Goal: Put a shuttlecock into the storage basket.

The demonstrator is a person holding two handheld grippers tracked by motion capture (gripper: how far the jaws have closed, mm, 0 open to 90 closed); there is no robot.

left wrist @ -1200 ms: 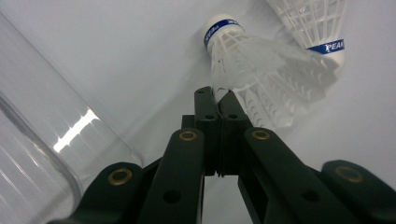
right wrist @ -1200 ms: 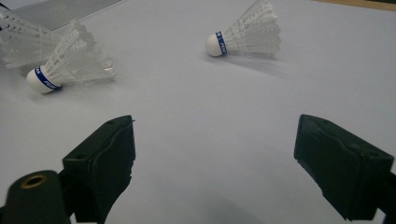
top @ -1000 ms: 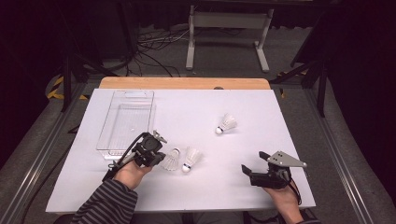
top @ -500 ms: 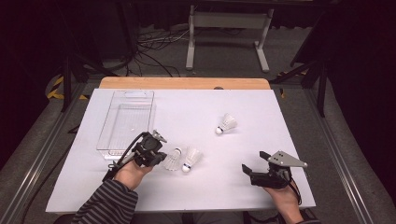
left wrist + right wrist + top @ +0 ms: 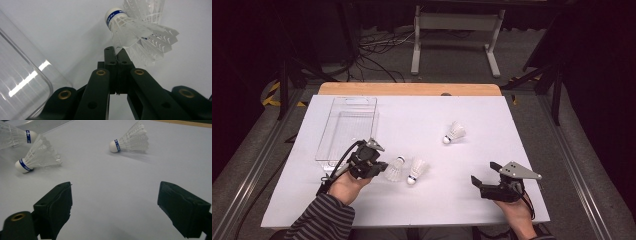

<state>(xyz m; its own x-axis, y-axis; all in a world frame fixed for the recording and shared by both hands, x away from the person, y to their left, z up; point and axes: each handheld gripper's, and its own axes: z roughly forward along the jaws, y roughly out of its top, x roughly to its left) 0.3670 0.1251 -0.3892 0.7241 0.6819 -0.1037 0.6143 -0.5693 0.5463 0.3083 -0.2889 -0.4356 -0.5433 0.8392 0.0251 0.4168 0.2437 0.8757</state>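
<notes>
Three white shuttlecocks with blue-banded corks lie on the white table [image 5: 422, 210]. My left gripper [image 5: 382, 167] [image 5: 116, 51] is shut, its jaws pinching the feather rim of the left shuttlecock [image 5: 395, 169] [image 5: 135, 30] [image 5: 15, 135], which rests low at the table. Just right of it lies a second shuttlecock [image 5: 417, 171] [image 5: 37, 156]. The third shuttlecock [image 5: 455, 133] [image 5: 131, 141] lies farther back on the right. My right gripper [image 5: 484, 173] [image 5: 115, 197] stands open near the front right edge, with nothing between its jaws.
A clear plastic tray [image 5: 347, 130] [image 5: 20, 82] lies at the left of the table, close behind the left gripper. A wooden strip [image 5: 409, 89] runs along the far edge. Beyond it are a metal stand [image 5: 454, 30] and cables on the floor.
</notes>
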